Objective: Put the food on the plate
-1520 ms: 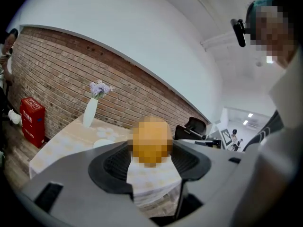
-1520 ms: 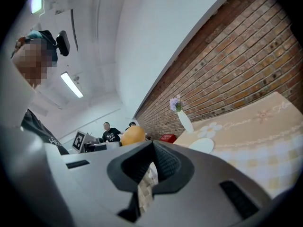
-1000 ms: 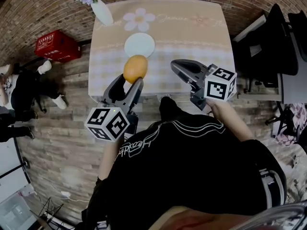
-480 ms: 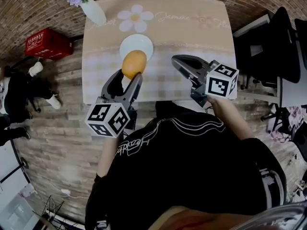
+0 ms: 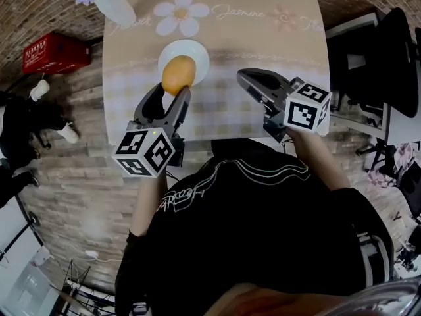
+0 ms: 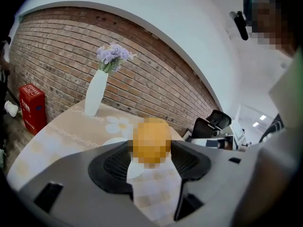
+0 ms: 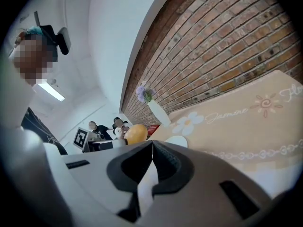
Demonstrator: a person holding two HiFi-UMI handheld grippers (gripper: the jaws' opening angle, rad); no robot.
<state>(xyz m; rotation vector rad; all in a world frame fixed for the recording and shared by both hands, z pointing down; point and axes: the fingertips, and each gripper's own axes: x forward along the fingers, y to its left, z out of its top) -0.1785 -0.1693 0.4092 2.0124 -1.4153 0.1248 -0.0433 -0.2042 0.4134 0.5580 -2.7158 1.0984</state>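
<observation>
An orange, bun-like piece of food (image 5: 178,75) is clamped between the jaws of my left gripper (image 5: 172,92), held in the air over the white plate (image 5: 195,50). In the left gripper view the food (image 6: 152,141) fills the gap between the two black pads, and the plate (image 6: 111,141) shows just behind it on the table. My right gripper (image 5: 253,81) hovers to the right over the table, its jaws closed together with nothing between them (image 7: 152,151). From the right gripper view the food (image 7: 135,133) and plate (image 7: 177,141) appear to the left.
A white vase with purple flowers (image 5: 113,6) stands at the table's far left corner. The tablecloth (image 5: 263,38) has a daisy print. A red crate (image 5: 54,51) sits on the floor to the left, black office chairs (image 5: 388,58) on the right. People sit at far left.
My left gripper has carried the food forward, from above the table's near part to over the white plate. The right gripper stayed roughly where it was.
</observation>
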